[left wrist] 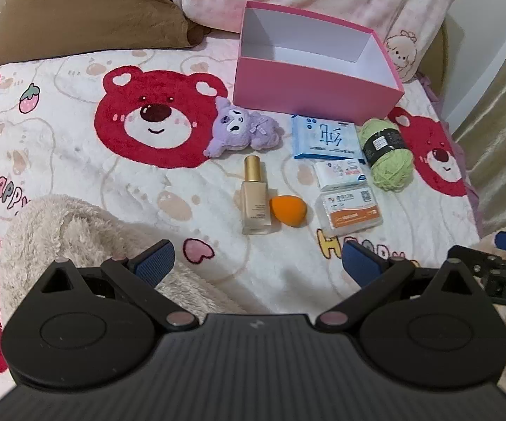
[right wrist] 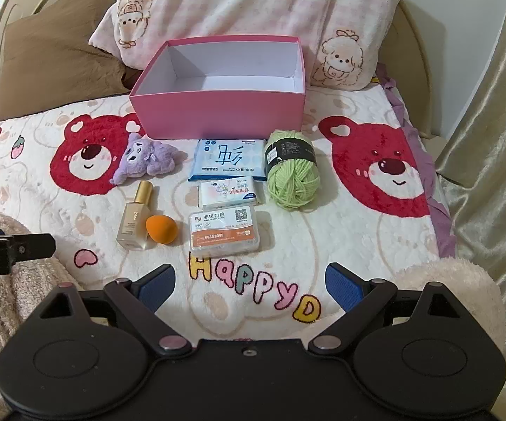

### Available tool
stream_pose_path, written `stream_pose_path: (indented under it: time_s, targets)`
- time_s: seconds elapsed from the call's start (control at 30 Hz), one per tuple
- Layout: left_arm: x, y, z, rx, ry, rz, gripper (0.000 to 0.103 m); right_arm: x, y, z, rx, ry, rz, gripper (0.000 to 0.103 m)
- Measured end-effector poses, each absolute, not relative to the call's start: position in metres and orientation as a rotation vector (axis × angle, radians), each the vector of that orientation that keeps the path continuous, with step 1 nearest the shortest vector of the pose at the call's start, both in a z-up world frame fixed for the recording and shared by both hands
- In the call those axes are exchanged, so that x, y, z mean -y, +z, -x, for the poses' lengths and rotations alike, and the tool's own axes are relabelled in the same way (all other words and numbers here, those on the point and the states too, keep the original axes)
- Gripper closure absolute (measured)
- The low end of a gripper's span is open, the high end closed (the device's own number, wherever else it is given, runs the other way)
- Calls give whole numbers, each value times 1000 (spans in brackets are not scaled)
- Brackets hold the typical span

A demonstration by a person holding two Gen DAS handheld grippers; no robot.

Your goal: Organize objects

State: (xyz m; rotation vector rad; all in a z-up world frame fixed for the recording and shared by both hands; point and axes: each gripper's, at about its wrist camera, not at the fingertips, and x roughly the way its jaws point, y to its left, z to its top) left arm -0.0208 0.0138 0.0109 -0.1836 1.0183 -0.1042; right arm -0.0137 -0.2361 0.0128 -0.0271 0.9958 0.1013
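An open, empty pink box (right wrist: pixel 217 114) (left wrist: pixel 309 86) stands on the bed. In front of it lie a purple plush toy (right wrist: pixel 146 158) (left wrist: pixel 242 128), a blue wipes pack (right wrist: pixel 228 159) (left wrist: pixel 326 137), a green yarn ball (right wrist: pixel 291 170) (left wrist: pixel 388 152), a small tissue pack (right wrist: pixel 230 193) (left wrist: pixel 340 172), a clear plastic case (right wrist: pixel 224 233) (left wrist: pixel 351 212), a gold-capped foundation bottle (right wrist: pixel 135 219) (left wrist: pixel 254 198) and an orange sponge (right wrist: pixel 161 229) (left wrist: pixel 288 210). My left gripper (left wrist: pixel 258 263) and right gripper (right wrist: pixel 249 284) are open and empty, held short of the objects.
The bed has a white blanket with red bears (right wrist: pixel 386 172). Pillows (right wrist: pixel 253 10) and a brown cushion (left wrist: pixel 84 10) lie behind the box. Fluffy beige fabric (left wrist: pixel 77 231) lies near left. A curtain (right wrist: pixel 491 140) hangs right. The left gripper's side shows at the right view's left edge (right wrist: pixel 11 249).
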Motion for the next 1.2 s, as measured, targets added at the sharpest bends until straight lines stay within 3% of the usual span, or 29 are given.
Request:
stream_pose_path:
  time_s: [1.2]
  targets:
    - [5, 10, 22, -1038, -93, 99, 0, 241, 5, 15, -1007, 86, 18, 8]
